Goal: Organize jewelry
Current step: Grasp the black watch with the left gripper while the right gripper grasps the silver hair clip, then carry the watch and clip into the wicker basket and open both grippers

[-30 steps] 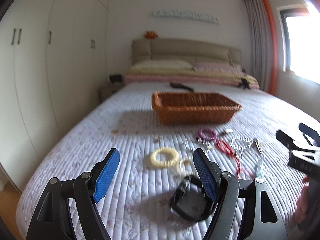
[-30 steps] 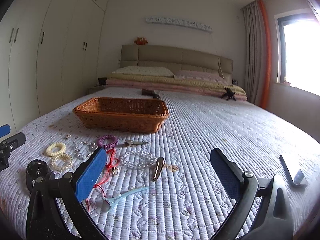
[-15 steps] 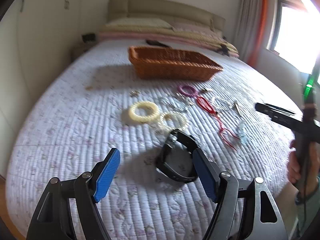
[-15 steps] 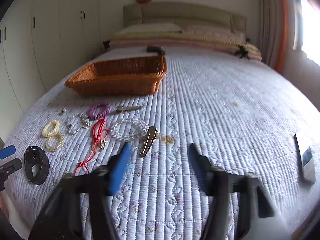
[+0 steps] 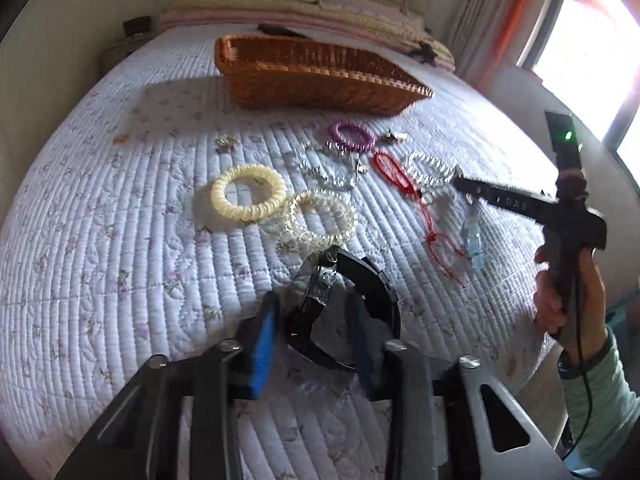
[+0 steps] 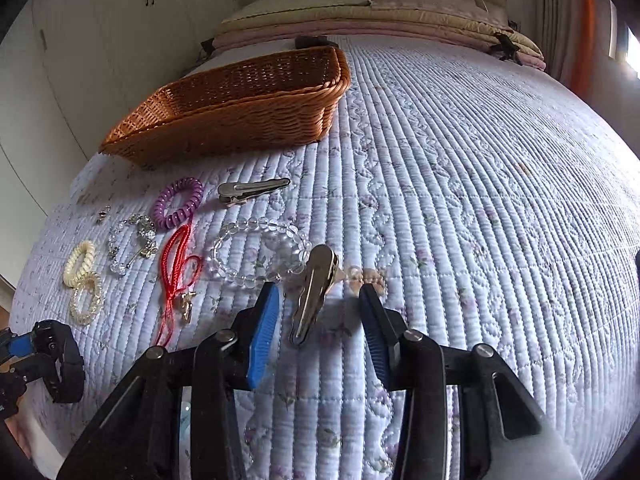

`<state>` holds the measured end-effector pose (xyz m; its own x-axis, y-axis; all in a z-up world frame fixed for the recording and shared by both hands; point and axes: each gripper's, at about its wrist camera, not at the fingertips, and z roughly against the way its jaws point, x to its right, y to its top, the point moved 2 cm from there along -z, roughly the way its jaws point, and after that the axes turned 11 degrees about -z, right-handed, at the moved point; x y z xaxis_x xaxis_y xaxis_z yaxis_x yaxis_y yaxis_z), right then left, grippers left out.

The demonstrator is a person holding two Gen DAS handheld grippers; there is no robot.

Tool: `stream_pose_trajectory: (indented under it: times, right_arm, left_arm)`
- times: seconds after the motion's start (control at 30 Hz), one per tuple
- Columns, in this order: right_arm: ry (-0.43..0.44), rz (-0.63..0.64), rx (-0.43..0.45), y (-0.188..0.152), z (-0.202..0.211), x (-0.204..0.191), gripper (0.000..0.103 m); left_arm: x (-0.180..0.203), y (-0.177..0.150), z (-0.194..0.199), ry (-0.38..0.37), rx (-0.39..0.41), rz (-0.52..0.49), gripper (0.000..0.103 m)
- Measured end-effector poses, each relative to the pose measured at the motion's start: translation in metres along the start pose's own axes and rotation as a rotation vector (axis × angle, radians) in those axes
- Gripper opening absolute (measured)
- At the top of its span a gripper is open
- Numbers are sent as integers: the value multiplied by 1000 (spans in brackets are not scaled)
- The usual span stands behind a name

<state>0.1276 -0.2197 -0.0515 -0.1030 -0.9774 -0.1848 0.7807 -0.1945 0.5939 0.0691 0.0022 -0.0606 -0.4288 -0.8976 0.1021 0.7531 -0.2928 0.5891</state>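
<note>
A black watch [image 5: 352, 300] lies on the quilted bed [image 5: 120, 260]. My left gripper [image 5: 312, 332] points down over it, jaws closing, with the near side of the strap between the blue pads [image 5: 262, 344]; I see no pad pressing on it. A silver hair clip [image 6: 314, 292] lies lengthwise between the fingers of my right gripper [image 6: 318, 332]. Those jaws are closing too, with a gap on both sides of the clip. A wicker basket [image 6: 240, 108] stands further up the bed.
Between gripper and basket lie a cream hair tie [image 5: 248, 192], a clear one [image 5: 320, 220], a purple one [image 6: 178, 202], a red cord [image 6: 176, 264], a clear bead bracelet [image 6: 256, 252] and another silver clip [image 6: 252, 190]. A hand [image 5: 560, 300] holds the right gripper.
Both grippers tipped downward and came closer to the quilt. Both pairs of jaws narrowed from wide open; the left now straddles the watch strap, the right the silver clip.
</note>
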Motion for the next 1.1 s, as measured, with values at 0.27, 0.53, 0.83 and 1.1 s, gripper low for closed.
stream_pose_trajectory:
  times: [0.27, 0.53, 0.83, 1.1]
  right_arm:
    - [-36, 20, 21, 4, -7, -2, 17]
    - [-18, 22, 53, 1, 2, -2, 16]
    - [32, 8, 124, 7, 27, -2, 16]
    - [129, 58, 242, 87, 69, -40, 16]
  left_arm:
    - [-1, 0, -3, 32, 8, 3, 21]
    - [-2, 3, -4, 32, 47, 23, 18]
    - [-3, 19, 15, 41, 113, 28, 17]
    - [-19, 108, 34, 77, 224, 19, 17]
